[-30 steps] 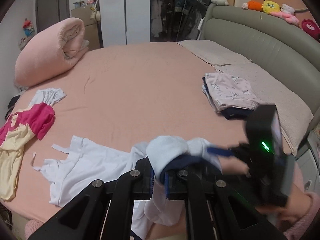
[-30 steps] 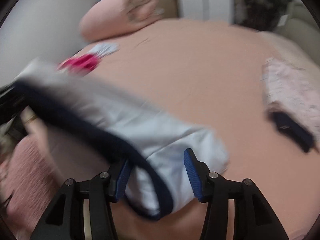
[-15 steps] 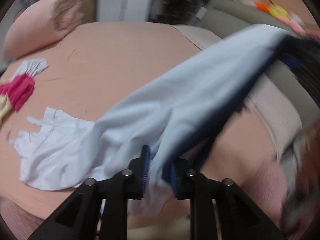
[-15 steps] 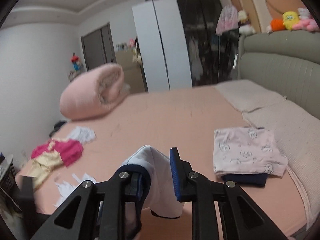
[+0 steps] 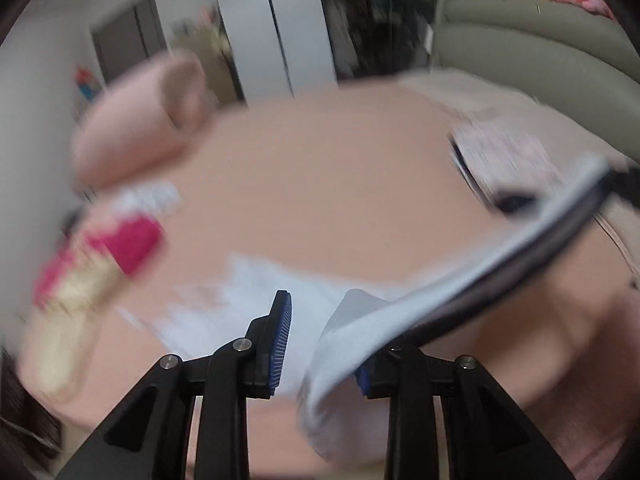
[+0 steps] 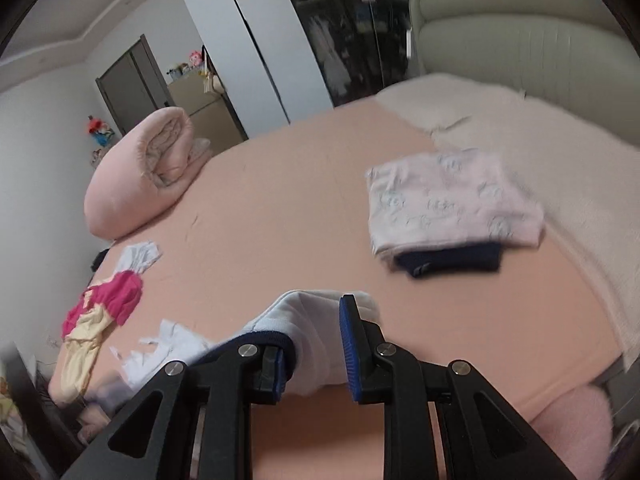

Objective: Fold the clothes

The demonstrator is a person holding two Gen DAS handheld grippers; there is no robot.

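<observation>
A: Entry, L wrist view. Frame heavily motion-blurred. Left gripper (image 5: 320, 340) at bottom centre, jaws apart, and they've just been opening. Pale blue garment w/ navy trim (image 5: 400, 320) runs from lower centre up to the right edge. It lies against the right-hand pad; clear gap to the left-hand pad (image 5: 280, 332), so no squeeze on the cloth.

B: R side?

A: R wrist view is sharper. Right gripper (image 6: 316, 344) at bottom centre, jaws clamped on a bunched end of the same garment (image 6: 316, 320); they had been closing within the last sec. Navy band sits at the left-hand pad, pale cloth bulges above and between both pads.

B: Where's the rest of the laundry?

A: All on the pink bed (image 6: 280, 208). Folded stack (image 6: 448, 204) at centre right of R view: pale printed piece on top, navy piece under it, edge poking out at the front. Unfolded: white garment (image 6: 160, 348) at lower left, just beside the gripper frame; pink-and-yellow garment (image 6: 100, 316) further left near the bed edge; a small white piece (image 6: 138, 256) touching it above.

B: Containers?

A: Only storage seen is the wardrobe (image 6: 256, 52) at upper centre: white doors shut, dark section beside it w/ pale hanging clothes faintly visible, contents too dim to sort. Rolled pink quilt (image 6: 148, 172) at upper left on the bed. Grey headboard (image 6: 520, 20) at upper right, beige cover (image 6: 540, 152) below it.
</observation>
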